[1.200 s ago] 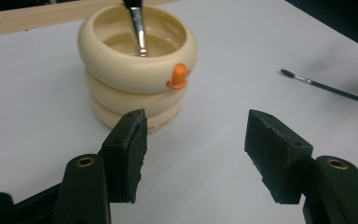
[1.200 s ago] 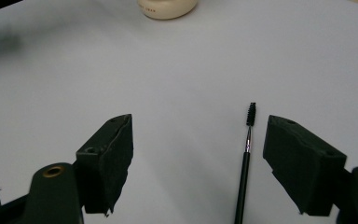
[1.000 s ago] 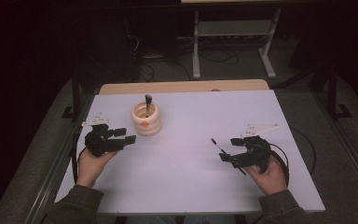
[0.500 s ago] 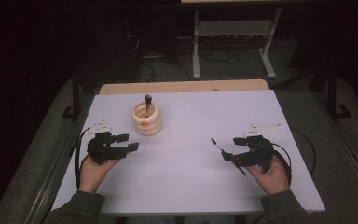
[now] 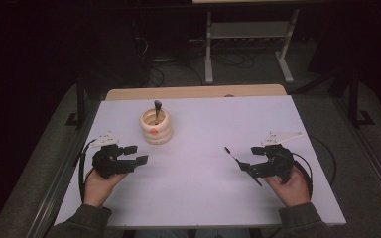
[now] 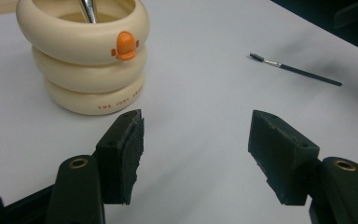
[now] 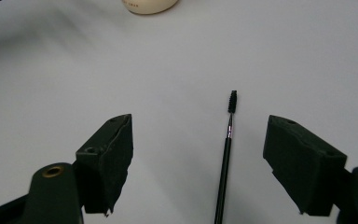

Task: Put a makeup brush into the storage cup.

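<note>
Two black two-jaw handheld grippers (image 5: 135, 154) (image 5: 240, 166) with brass-ringed screw holes, black trailing cables and grey triangular plates, beyond dark olive sleeves (image 5: 82, 223).

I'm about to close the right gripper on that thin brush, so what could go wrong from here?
1. The brush lies flat on the table and is very thin; the open right gripper straddles it off-centre, so the jaws may scrape the table or miss it.
2. A closing jaw could nudge it and make it roll away.
3. The open left gripper sits close to the ringed holder with a tool standing inside; a bump might tip it.
</note>
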`<state>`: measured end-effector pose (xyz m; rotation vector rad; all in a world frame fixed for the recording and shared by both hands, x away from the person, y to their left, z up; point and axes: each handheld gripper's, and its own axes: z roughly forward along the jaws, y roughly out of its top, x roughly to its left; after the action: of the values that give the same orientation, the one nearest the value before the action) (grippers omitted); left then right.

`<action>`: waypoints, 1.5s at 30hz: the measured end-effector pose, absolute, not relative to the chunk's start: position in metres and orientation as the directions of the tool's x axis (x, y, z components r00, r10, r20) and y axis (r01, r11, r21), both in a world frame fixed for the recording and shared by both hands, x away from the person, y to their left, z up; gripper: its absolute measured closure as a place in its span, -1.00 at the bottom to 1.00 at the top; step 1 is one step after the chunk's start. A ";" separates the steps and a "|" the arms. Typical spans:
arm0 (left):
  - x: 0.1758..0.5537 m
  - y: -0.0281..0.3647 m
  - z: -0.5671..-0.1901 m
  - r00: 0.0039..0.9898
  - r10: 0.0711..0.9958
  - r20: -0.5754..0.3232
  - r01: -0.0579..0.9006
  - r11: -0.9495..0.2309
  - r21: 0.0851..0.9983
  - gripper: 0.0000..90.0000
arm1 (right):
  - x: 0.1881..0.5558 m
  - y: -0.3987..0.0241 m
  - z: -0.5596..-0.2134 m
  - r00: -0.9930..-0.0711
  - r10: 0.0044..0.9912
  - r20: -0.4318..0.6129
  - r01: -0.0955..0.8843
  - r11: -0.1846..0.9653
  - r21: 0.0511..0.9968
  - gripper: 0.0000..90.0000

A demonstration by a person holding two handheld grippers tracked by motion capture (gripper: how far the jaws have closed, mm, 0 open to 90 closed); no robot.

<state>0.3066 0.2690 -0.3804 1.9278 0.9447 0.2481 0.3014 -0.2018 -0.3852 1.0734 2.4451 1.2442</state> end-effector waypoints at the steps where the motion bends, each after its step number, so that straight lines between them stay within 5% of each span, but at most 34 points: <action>1: 0.306 0.268 -0.380 0.683 0.702 -0.202 0.509 -0.259 0.821 -0.23 | 0.301 -0.202 -0.385 -0.713 0.685 0.150 0.526 0.380 0.761 -0.49; 45: 0.301 0.256 -0.378 0.715 0.675 -0.181 0.488 -0.297 0.821 -0.27 | 0.307 -0.205 -0.390 -0.653 0.746 0.129 0.597 0.404 0.693 -0.38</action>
<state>0.3011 0.2562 -0.3779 1.9596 0.8920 0.2450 0.3072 -0.2047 -0.3904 1.1932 2.4569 1.0860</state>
